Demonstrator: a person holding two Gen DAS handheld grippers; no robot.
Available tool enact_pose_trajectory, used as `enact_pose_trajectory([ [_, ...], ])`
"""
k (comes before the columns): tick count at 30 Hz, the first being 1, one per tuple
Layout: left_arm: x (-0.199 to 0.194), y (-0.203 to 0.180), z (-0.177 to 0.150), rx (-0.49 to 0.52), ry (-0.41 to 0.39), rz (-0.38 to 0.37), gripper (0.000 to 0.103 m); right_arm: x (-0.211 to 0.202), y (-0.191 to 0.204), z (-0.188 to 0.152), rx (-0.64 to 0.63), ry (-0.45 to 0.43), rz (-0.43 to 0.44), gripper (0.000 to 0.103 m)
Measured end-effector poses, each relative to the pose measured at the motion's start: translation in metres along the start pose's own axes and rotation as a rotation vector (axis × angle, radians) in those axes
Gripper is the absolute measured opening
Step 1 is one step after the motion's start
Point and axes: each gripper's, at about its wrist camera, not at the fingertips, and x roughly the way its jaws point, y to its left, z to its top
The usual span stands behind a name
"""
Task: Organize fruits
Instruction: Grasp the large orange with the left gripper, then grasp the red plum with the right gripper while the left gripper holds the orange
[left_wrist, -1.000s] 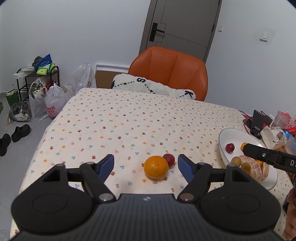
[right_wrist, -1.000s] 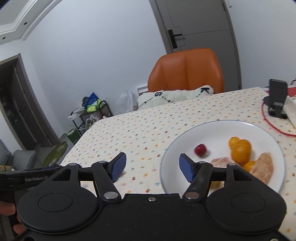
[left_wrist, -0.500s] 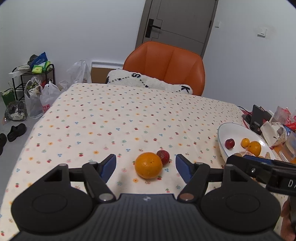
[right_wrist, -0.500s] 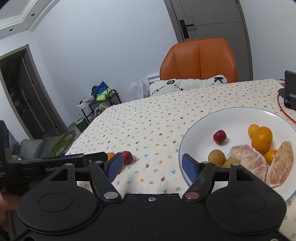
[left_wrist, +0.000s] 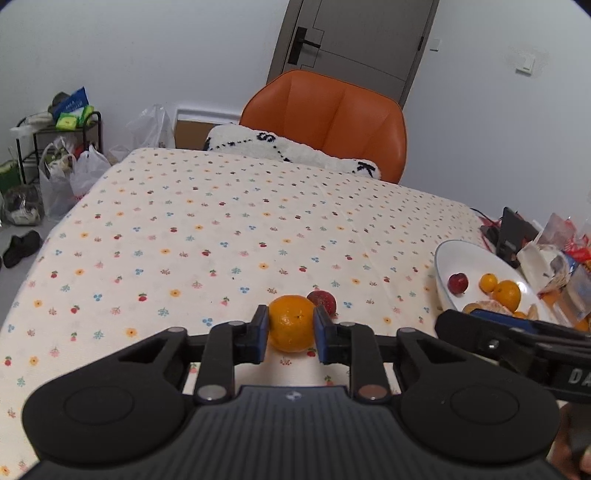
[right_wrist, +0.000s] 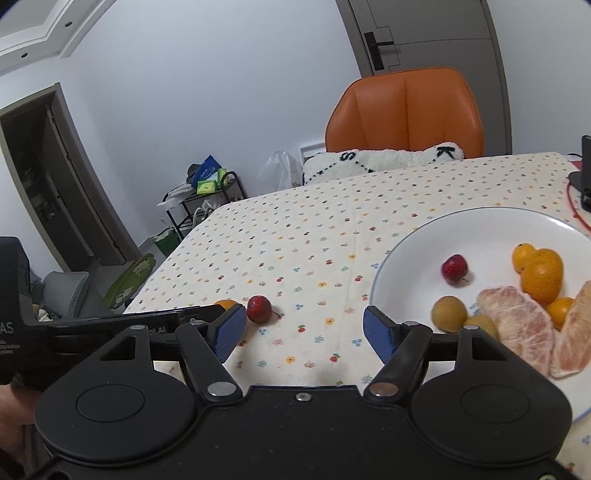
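My left gripper (left_wrist: 290, 334) is shut on an orange (left_wrist: 291, 328) that rests on the flowered tablecloth (left_wrist: 221, 236). A small red fruit (left_wrist: 323, 301) lies just behind the orange, touching or almost touching it. In the right wrist view the same red fruit (right_wrist: 259, 308) sits left of centre, and only a sliver of the orange (right_wrist: 226, 304) shows behind the left gripper's arm. My right gripper (right_wrist: 304, 332) hangs open over the cloth, left of the white plate (right_wrist: 413, 243). The plate holds a red fruit (right_wrist: 454, 268), oranges (right_wrist: 542, 275), brown round fruits (right_wrist: 449, 314) and peeled pomelo segments (right_wrist: 517, 328).
An orange chair (left_wrist: 328, 118) with a white cushion (left_wrist: 295, 151) stands at the table's far side. A phone stand (left_wrist: 511, 234) and snack packets (left_wrist: 561, 258) crowd the right edge beyond the plate (left_wrist: 461, 254). Bags and a rack (left_wrist: 55, 155) stand on the floor at left.
My left gripper moved forward around the orange and shut on it. My right gripper drew back and left from the plate, still open.
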Motion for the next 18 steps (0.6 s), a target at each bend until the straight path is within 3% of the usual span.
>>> enact_pose_trajectory([
  [2,-0.004,0.000,0.000,0.017,-0.006,0.008,0.011,0.004,0.003,0.000,-0.004,0.006,0.011,0.070],
  [9,-0.010,0.008,0.002,0.009,-0.011,0.024,0.010,0.021,0.018,0.002,-0.033,0.026,0.040,0.070],
  [18,-0.008,0.007,0.004,0.013,0.000,0.000,0.020,0.029,0.021,-0.002,-0.046,0.060,0.024,0.063],
])
